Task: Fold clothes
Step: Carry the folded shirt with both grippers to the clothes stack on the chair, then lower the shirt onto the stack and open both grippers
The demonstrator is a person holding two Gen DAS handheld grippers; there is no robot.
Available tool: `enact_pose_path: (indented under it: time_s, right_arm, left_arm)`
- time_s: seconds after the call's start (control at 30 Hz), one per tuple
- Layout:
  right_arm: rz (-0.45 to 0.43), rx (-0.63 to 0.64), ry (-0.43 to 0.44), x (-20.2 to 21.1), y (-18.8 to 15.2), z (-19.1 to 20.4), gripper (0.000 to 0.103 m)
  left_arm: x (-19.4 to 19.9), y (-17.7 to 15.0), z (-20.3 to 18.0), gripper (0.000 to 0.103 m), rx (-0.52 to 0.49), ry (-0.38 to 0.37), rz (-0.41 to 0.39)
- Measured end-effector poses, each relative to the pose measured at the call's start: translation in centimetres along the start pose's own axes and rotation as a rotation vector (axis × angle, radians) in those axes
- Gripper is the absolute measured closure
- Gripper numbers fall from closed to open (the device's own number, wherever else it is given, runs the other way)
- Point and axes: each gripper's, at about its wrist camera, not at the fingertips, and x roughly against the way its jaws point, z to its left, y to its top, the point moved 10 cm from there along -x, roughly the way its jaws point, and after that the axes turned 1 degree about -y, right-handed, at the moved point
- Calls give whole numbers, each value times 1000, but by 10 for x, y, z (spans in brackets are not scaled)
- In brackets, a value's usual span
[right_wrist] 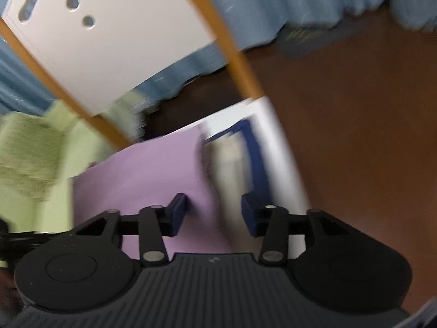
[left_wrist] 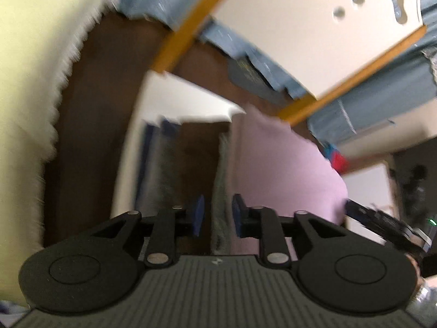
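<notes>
Lilac cloth (left_wrist: 286, 169) is showing in both wrist views, a smooth sheet lying over a white board (left_wrist: 153, 125) with a dark blue stripe, above a brown floor (right_wrist: 355, 123). Both views are motion-blurred, so detail is limited.

Left tool (left_wrist: 217, 214): its blue pads are standing a little apart, with a grey-white fabric edge (left_wrist: 220, 191) running between them; whether they are actually pinching it, cannot tell. Right tool (right_wrist: 214, 213): pads are standing clearly apart, hovering over the line where the lilac cloth (right_wrist: 142, 180) is meeting a pale strip (right_wrist: 229, 169); nothing is gripped.

Step, as a judgement: the garment is being laid out or carried for a fold, and no finished fold is showing. Next move is probably calling for both tools to close on one edge of the cloth, level with each other, then lift and carry it across together so the sheet is not skewing.

Counts: two tools, one lilac cloth, one white board, one white panel with orange frame (right_wrist: 109, 43), one yellow-green fuzzy textile (right_wrist: 30, 153), blue curtain (right_wrist: 273, 2) behind. A cream fringed fabric (left_wrist: 30, 68) is filling the left view's edge; it may be the same textile, unclear.
</notes>
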Motion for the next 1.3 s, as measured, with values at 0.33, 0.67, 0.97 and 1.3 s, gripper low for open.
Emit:
enact_pose_path:
  time_s: [0.33,0.67,0.97,1.3]
  right_arm:
    - [-64,279,245,-31,2,100,93]
    - [-145,135,94,-45,16,41,95]
    - [-85,271,238,11,-58,78,94]
    - [-67,318,91,10,-85,45,89]
  left_arm:
    - [-54,21,-84,78,-165,-56,-58]
    - [-26,35,-50,88,-133,49,-205]
    - [-17,-60,-65,72,-109,69,-157]
    - [7,-69,-71,78,-242,86,-235]
